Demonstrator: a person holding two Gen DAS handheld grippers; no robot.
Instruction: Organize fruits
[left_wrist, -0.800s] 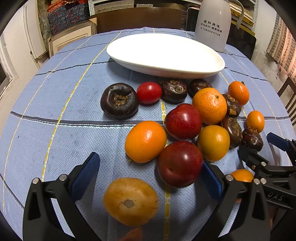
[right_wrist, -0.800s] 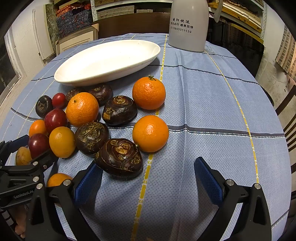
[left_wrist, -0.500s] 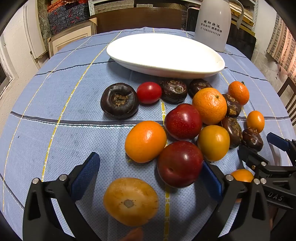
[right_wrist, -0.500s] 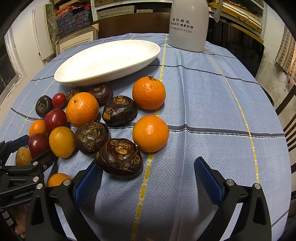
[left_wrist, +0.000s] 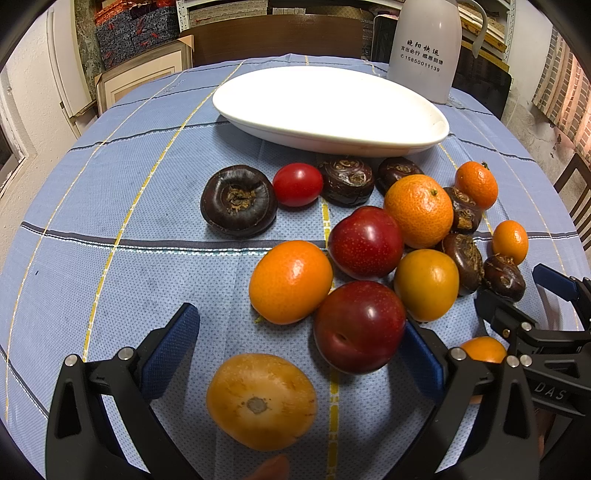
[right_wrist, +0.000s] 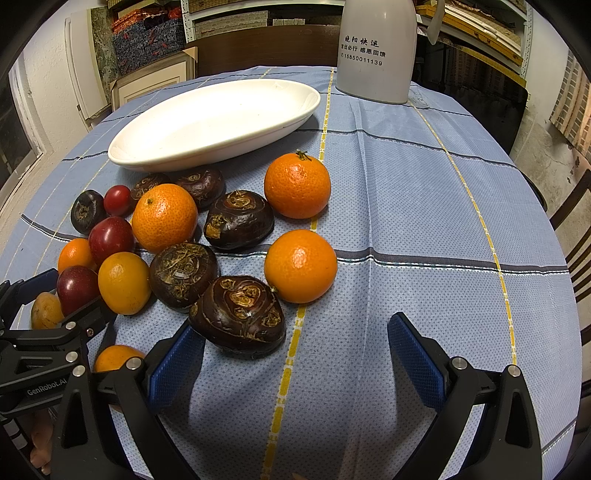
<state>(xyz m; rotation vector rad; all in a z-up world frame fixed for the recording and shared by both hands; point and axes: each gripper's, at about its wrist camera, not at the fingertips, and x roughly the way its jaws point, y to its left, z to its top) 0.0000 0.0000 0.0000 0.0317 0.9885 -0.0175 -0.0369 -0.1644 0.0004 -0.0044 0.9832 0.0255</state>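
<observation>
Several fruits lie loose on the blue checked tablecloth (left_wrist: 110, 184) in front of an empty white oval dish (left_wrist: 328, 107). My left gripper (left_wrist: 299, 354) stands open above a yellow-brown fruit (left_wrist: 260, 400), with a dark red plum (left_wrist: 360, 325) touching its right pad. Oranges, a second plum (left_wrist: 365, 242), a cherry tomato (left_wrist: 297, 184) and dark water chestnuts (left_wrist: 238, 199) spread beyond. My right gripper (right_wrist: 295, 358) is open over bare cloth; a large water chestnut (right_wrist: 240, 312) sits by its left pad, an orange (right_wrist: 300, 265) just past it. The dish (right_wrist: 214, 123) lies at the back left.
A tall white thermos jug (left_wrist: 424, 44) stands behind the dish, seen also in the right wrist view as the jug (right_wrist: 375, 51). A dark chair back (left_wrist: 273, 37) and shelves lie past the far table edge. The right gripper (left_wrist: 554, 332) shows at the left view's right edge.
</observation>
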